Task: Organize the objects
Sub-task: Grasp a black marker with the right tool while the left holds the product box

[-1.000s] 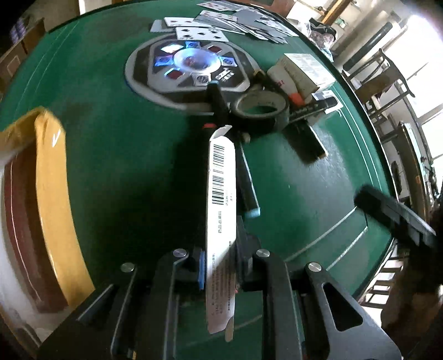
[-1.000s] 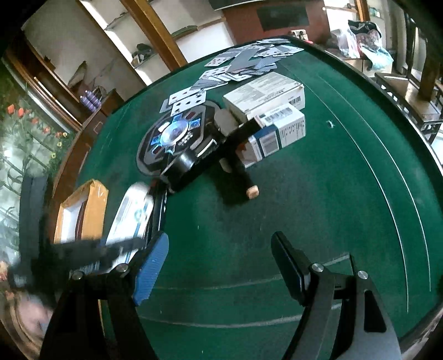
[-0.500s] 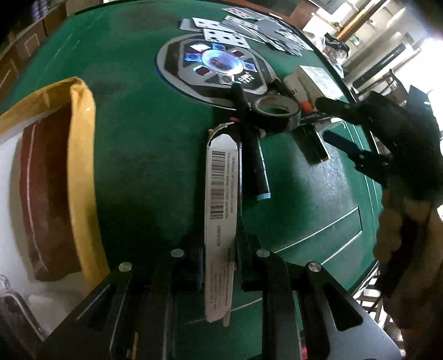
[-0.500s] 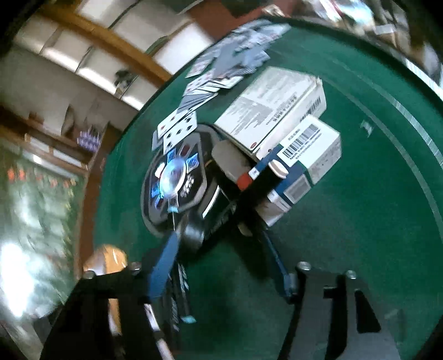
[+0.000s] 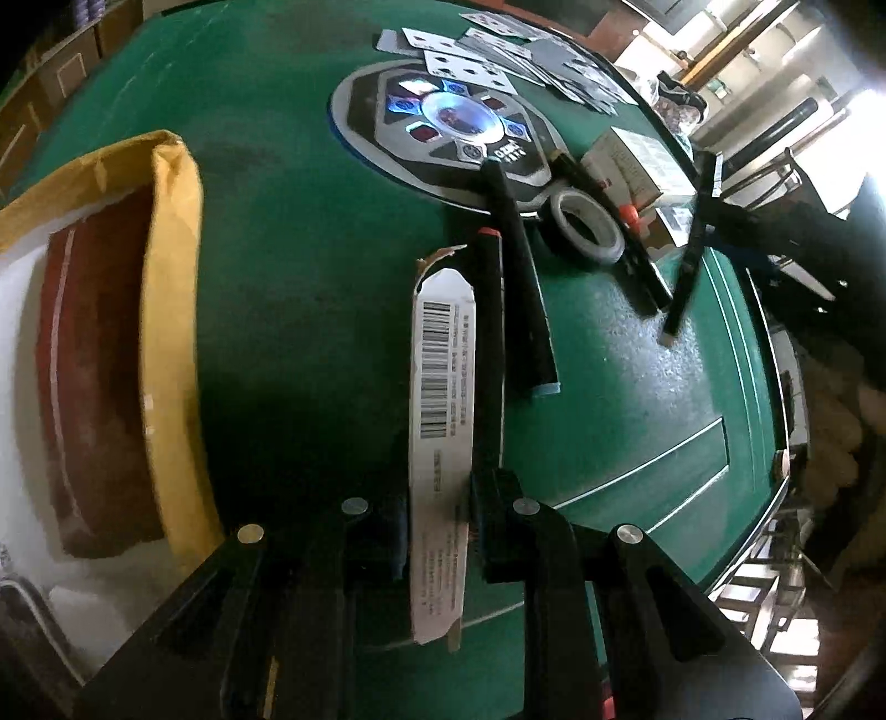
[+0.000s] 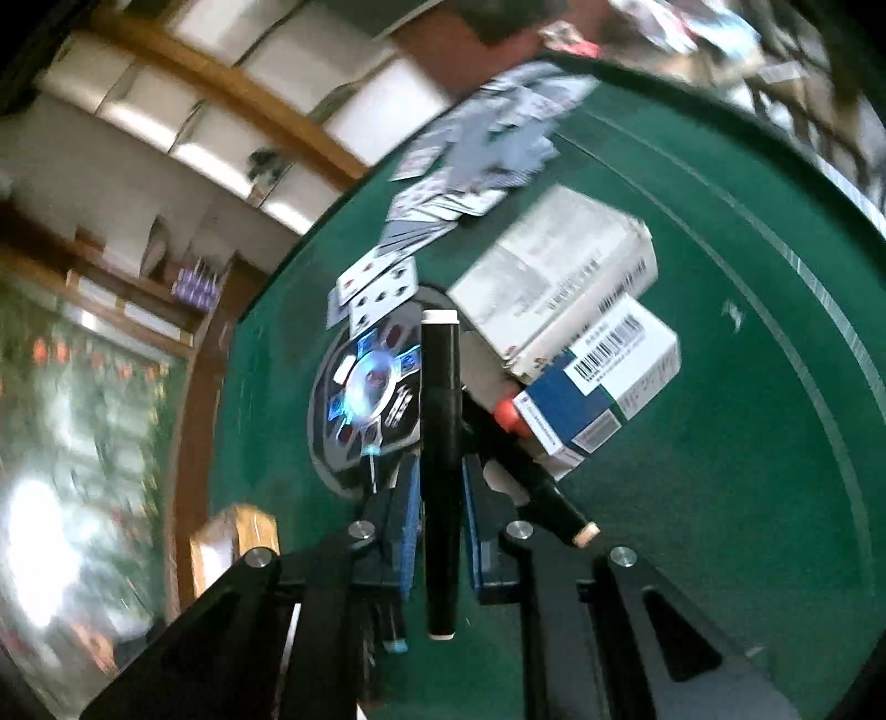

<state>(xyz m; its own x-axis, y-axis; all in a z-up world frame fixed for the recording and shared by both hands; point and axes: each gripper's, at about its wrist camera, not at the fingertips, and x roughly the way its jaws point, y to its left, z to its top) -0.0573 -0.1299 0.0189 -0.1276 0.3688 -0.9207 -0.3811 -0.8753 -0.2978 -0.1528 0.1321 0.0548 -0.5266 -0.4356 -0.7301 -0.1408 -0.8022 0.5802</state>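
The green bench (image 5: pixel 310 266) is full of things. Near its middle lies a round black pad (image 5: pixel 443 127) with glowing shapes, and playing cards (image 5: pixel 498 50) are spread toward the far edge. A roll of black tape (image 5: pixel 584 227) sits beside two boxes, one white (image 6: pixel 554 271) and one blue and white (image 6: pixel 603 382). A black marker with a blue end (image 5: pixel 523 288) lies flat near the tape, and another with a pale end (image 6: pixel 531 487) lies by the boxes. A yellow envelope (image 5: pixel 171 310) rests at the left edge. The left gripper (image 5: pixel 437 531) points steeply down and is pinching a long white pack with a barcode (image 5: pixel 440 421). The right gripper (image 6: pixel 440 498) tilts down over the pad; its jaws are closing on a black marker with white ends (image 6: pixel 440 443), which is lifted off the bench.
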